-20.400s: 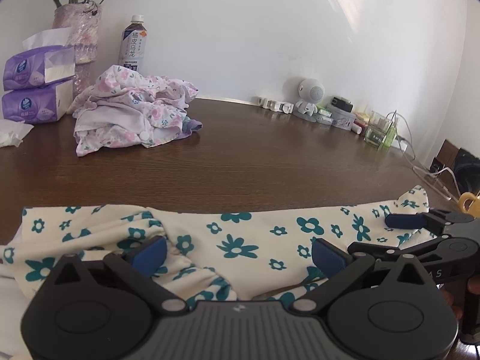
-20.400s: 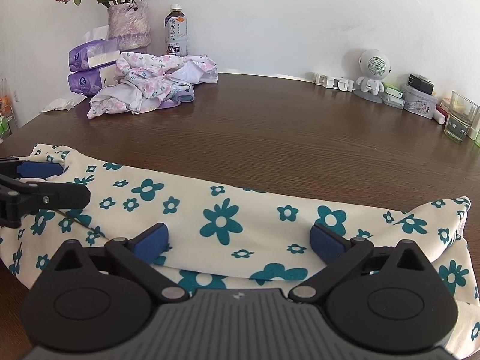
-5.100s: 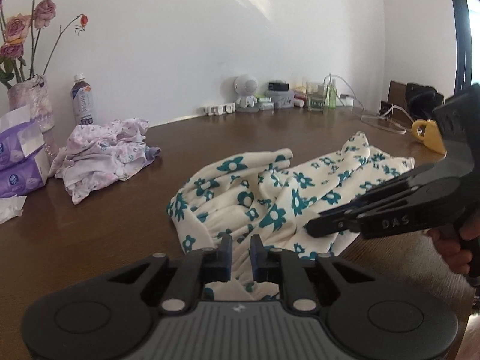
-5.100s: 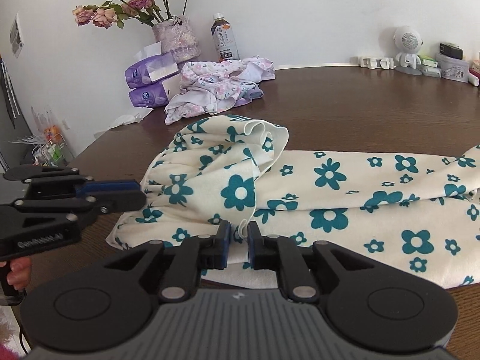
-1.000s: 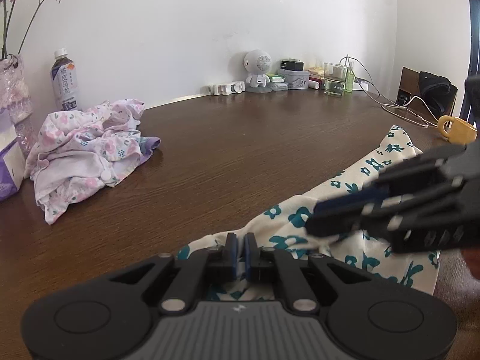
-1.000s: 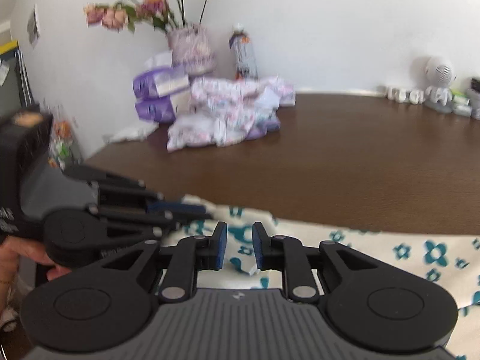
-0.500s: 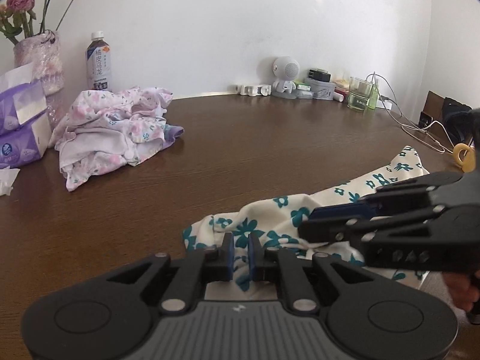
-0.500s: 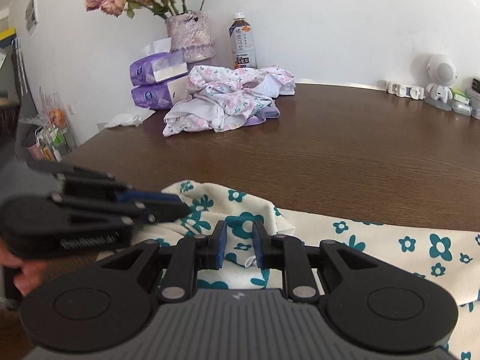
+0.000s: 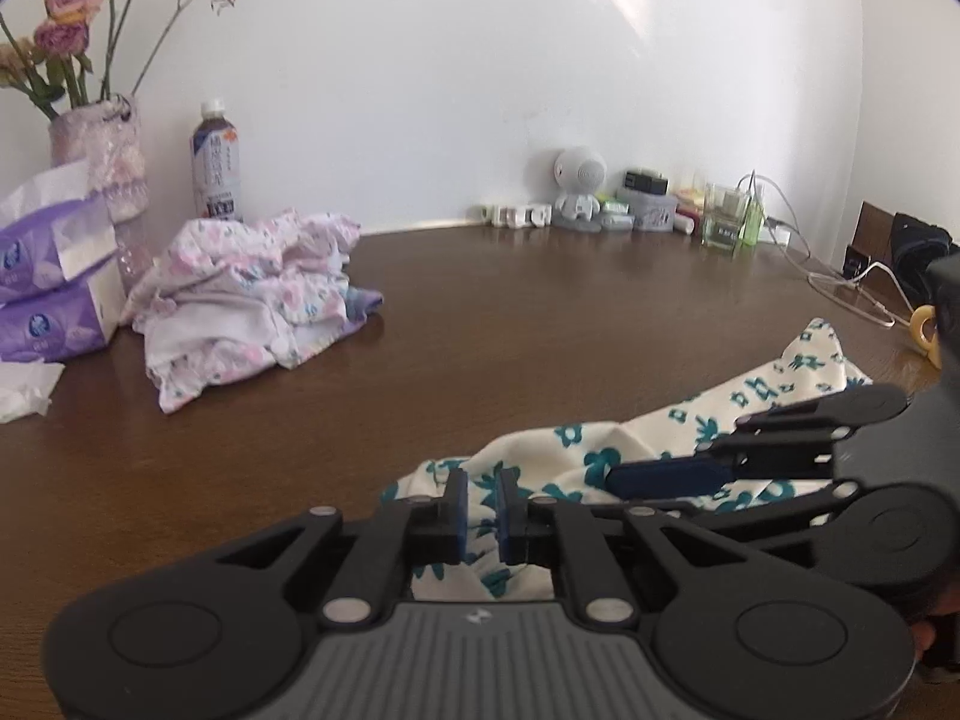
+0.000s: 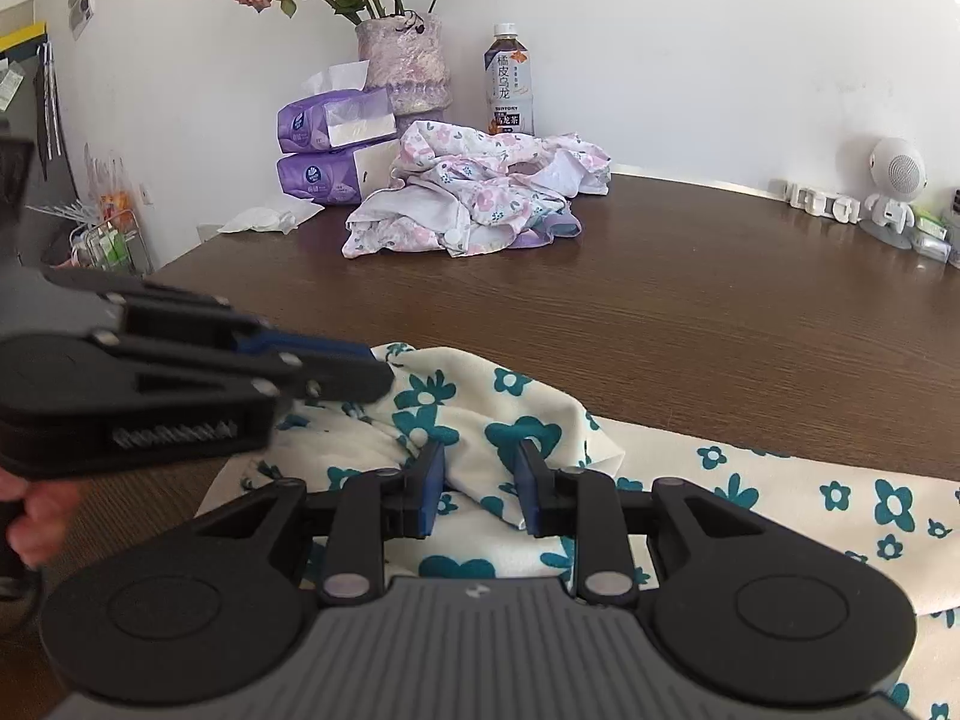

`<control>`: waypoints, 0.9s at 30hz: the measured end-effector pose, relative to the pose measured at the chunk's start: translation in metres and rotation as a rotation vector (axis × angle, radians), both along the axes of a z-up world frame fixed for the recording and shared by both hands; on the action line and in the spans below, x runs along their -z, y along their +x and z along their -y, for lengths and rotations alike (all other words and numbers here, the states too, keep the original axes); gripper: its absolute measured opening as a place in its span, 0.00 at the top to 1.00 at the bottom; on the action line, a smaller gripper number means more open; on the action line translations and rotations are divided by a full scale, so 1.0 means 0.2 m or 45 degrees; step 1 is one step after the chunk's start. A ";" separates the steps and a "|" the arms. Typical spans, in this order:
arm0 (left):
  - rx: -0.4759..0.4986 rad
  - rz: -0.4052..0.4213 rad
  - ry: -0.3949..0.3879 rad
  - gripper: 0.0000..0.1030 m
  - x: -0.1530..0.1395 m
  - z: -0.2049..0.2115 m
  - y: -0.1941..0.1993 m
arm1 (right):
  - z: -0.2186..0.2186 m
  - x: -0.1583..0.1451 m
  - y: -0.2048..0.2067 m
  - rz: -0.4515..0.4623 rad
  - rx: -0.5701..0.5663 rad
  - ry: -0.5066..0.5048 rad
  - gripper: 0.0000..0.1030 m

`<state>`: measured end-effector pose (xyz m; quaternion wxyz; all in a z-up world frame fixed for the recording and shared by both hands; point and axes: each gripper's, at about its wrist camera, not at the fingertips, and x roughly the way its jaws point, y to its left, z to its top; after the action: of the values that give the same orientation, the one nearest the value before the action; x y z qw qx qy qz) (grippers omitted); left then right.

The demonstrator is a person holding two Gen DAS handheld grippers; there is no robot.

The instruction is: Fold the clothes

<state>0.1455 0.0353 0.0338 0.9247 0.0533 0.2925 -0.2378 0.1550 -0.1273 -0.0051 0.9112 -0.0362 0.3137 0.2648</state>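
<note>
Item: cloth, cream with teal flowers. It lies at the near edge of the table, one end bunched and doubled over, the rest running flat toward your right.

Item: left gripper. Its jaws are nearly pressed together with a narrow gap, and the bunched cloth end sits in that gap. Whether the pads truly bite the cloth, you cannot tell from here.

Item: right gripper. Its jaws are part spread, with a raised fold of cloth between them; they look loose on it, not pinching.

Item: pile of pink-flowered clothes, well apart at the far left of the table, beside the tissues and bottle.

Handling notes:
- Judged step: laying the doubled end down onto the flat part.
- Keep both grippers level so the folded edge lands straight, not skewed.
- Lower the fold until the cloth rests on the layer beneath before you let the jaws go wide; soft cloth springs back if dropped from height.
- Draw back low and straight, so no pad drags the top layer askew.
- Risk: the near edge hangs close to the table's rim and may slide off.
</note>
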 end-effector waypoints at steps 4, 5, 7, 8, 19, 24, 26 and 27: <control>-0.013 -0.047 -0.029 0.91 -0.01 -0.03 -0.04 | -0.01 0.01 -0.02 0.028 0.005 -0.016 0.75; -0.028 -0.073 -0.016 0.91 0.01 -0.03 -0.03 | -0.01 0.01 -0.02 0.028 0.004 -0.012 0.75; -0.044 -0.086 -0.032 0.91 0.05 -0.04 -0.02 | 0.00 0.01 -0.01 0.024 0.002 -0.001 0.74; -0.052 -0.092 -0.040 0.91 0.07 -0.05 -0.02 | 0.00 0.01 -0.01 0.025 0.002 0.000 0.74; -0.047 -0.045 0.020 0.92 0.09 0.00 -0.04 | 0.01 0.01 -0.03 0.045 0.007 0.016 0.74; -0.053 -0.030 0.025 0.92 0.09 0.00 -0.05 | 0.01 0.01 -0.02 0.040 0.006 0.029 0.73; -0.051 -0.028 0.024 0.92 0.09 0.00 -0.05 | 0.01 0.01 -0.02 0.037 0.007 0.035 0.73; -0.051 -0.029 0.022 0.92 0.09 0.00 -0.04 | 0.02 0.01 -0.02 0.038 0.006 0.034 0.73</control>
<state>0.1368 0.0357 0.0159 0.9254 0.0527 0.3060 -0.2175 0.1511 -0.1305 -0.0073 0.9168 -0.0271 0.2966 0.2661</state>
